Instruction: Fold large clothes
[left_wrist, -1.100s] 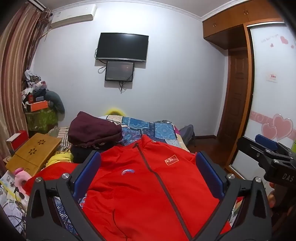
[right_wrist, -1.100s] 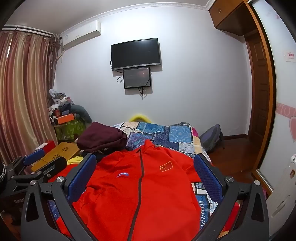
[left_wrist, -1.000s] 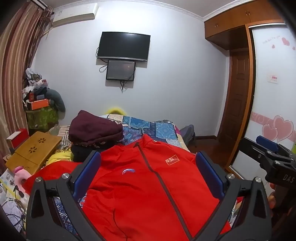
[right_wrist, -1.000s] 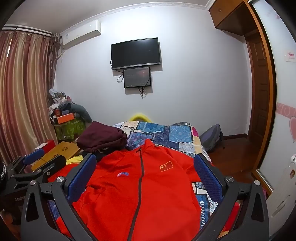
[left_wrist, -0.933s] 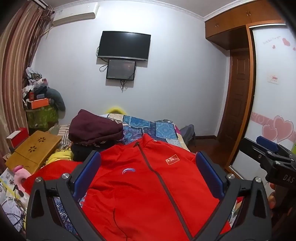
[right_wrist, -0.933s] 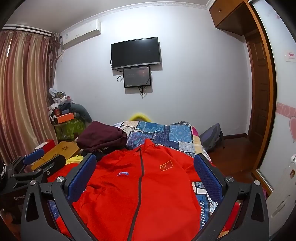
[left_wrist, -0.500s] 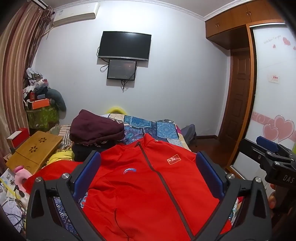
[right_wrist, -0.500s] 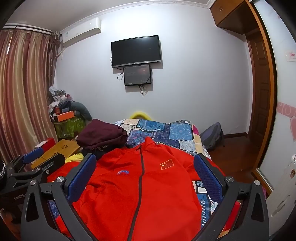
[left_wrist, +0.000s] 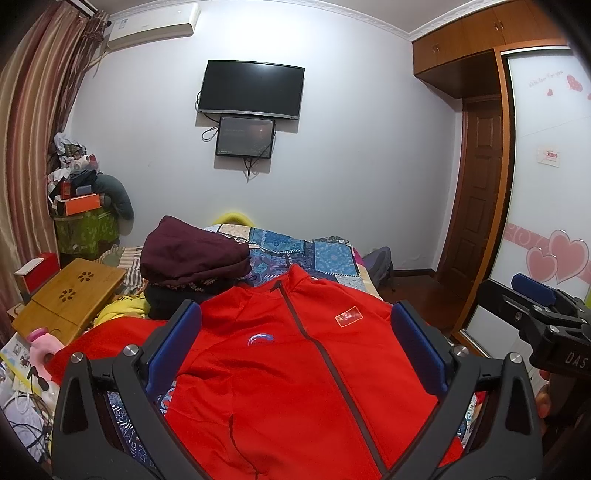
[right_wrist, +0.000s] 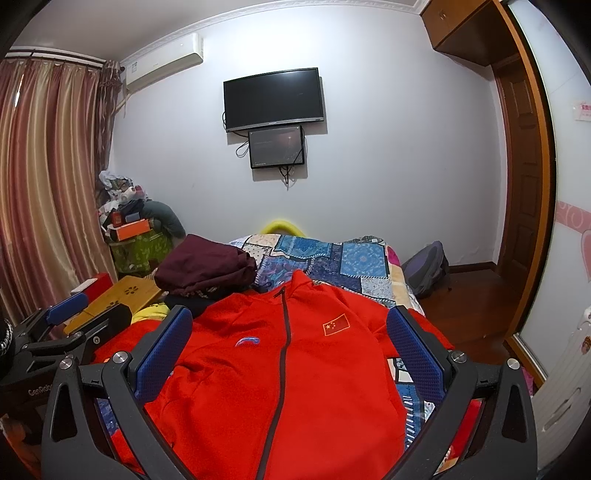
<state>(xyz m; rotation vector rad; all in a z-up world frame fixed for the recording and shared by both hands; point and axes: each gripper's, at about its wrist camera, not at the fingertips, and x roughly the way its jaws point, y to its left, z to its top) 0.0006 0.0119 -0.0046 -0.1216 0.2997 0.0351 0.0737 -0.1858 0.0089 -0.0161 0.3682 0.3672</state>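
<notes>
Bed (left_wrist: 332, 258), patchwork cover, carries everything. Red jacket (left_wrist: 295, 369) spread flat face-up across near half of bed, zipped, collar toward far edge, sleeves out toward left and right edges; no fold visible yet. Dark maroon clothes pile (left_wrist: 192, 254) near far-left part of bed, apart from jacket collar. Left gripper (left_wrist: 295, 347) released, jaws wide, hovering over jacket chest, touching nothing. Right gripper (right_wrist: 288, 347) likewise spread, empty, above jacket. Judgement: jacket laid out ready, folding not begun; sleeves and body folds all remain.
</notes>
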